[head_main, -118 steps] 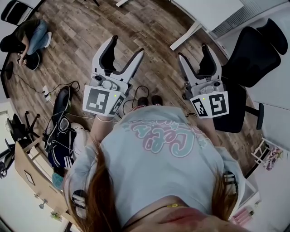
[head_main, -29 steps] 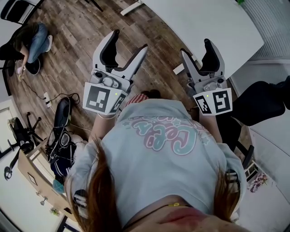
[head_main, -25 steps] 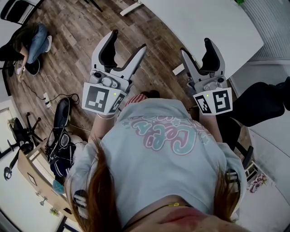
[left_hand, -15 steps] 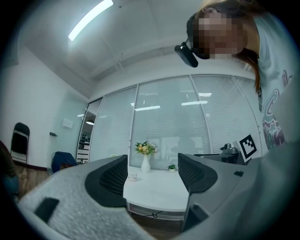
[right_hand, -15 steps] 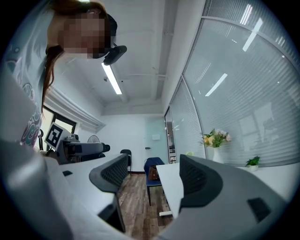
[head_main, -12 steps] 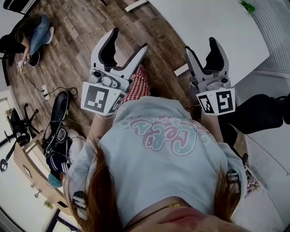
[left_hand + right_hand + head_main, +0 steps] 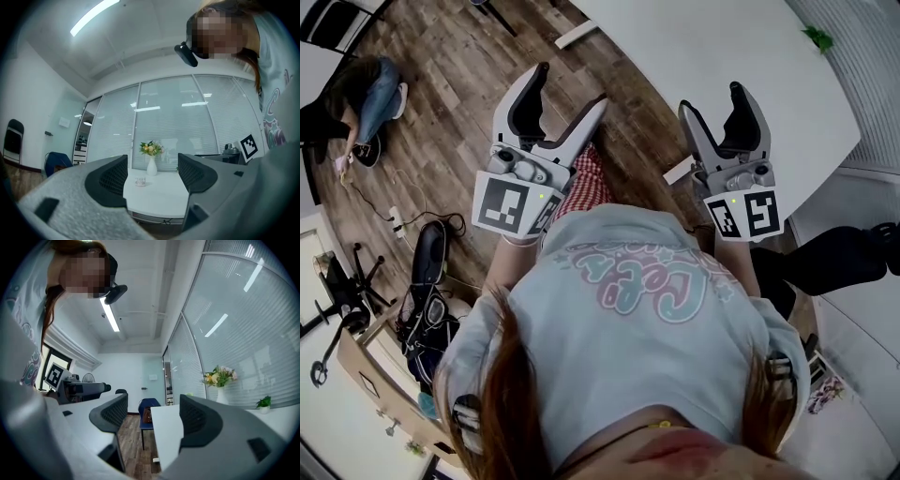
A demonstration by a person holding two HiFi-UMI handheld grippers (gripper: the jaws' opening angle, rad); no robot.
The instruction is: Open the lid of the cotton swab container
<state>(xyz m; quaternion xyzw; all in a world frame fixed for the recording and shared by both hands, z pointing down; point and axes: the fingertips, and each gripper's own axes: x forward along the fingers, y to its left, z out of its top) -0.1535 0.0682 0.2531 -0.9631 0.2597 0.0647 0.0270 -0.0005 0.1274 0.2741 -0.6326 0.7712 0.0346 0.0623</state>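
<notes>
Far off on the white table (image 7: 154,194) stands a small clear container (image 7: 139,181), the only thing here that looks like the cotton swab container; its lid is too small to make out. It shows between the jaws of my left gripper (image 7: 152,176), well out of reach. In the head view my left gripper (image 7: 567,89) and right gripper (image 7: 712,98) are held up in front of the person's chest, both open with nothing in them. The table (image 7: 722,47) lies beyond them. My right gripper (image 7: 150,420) points along the table's end (image 7: 164,432).
A white vase of flowers (image 7: 151,164) stands behind the container. A blue chair (image 7: 147,411) sits past the table's end. A person (image 7: 356,84) sits on the wood floor at far left, with cables and bags (image 7: 427,281) nearby. A black chair (image 7: 848,258) is at right.
The view has shifted toward the white table, which now fills more of the top right. A leg in red check has come forward. Both grippers stay open and raised.
</notes>
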